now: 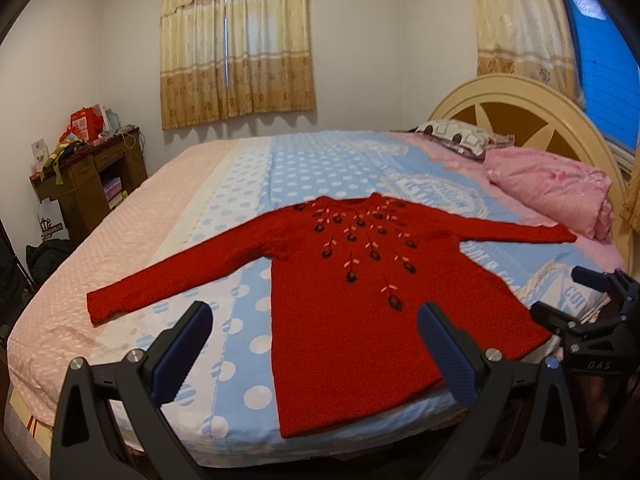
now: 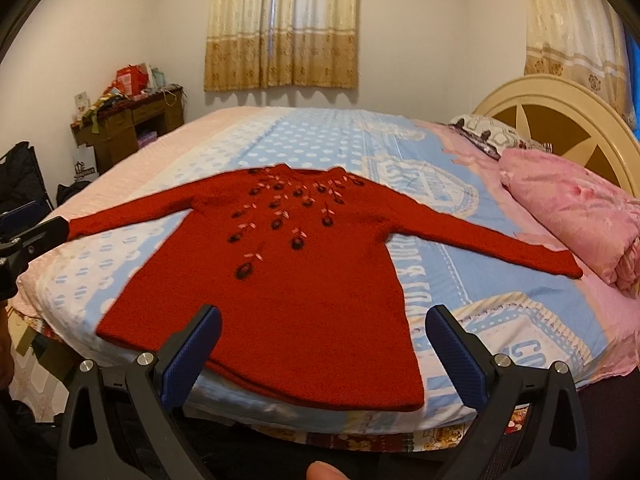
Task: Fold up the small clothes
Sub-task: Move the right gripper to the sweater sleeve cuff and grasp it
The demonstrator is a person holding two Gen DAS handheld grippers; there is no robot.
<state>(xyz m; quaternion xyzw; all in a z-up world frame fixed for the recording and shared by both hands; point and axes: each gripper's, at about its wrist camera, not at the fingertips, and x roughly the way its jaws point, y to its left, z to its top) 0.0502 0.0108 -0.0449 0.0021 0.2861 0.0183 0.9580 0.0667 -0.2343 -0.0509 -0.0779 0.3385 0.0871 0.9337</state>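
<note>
A small red knitted sweater (image 1: pixel 352 312) (image 2: pixel 288 272) with pink and dark flower embroidery lies flat, front up, on the bed, both sleeves spread out sideways and the hem towards me. My left gripper (image 1: pixel 314 316) hovers open above the hem's left side, nothing between its blue pads. My right gripper (image 2: pixel 322 320) hovers open over the hem's middle, also holding nothing. The right gripper's black frame (image 1: pixel 580 312) shows at the right edge of the left wrist view.
The bed (image 1: pixel 240 208) has a blue dotted and pink cover. A folded pink quilt (image 1: pixel 556 192) and a patterned pillow (image 1: pixel 460 136) lie by the cream headboard (image 1: pixel 520 112). A cluttered wooden desk (image 1: pixel 88 176) stands at the far left wall.
</note>
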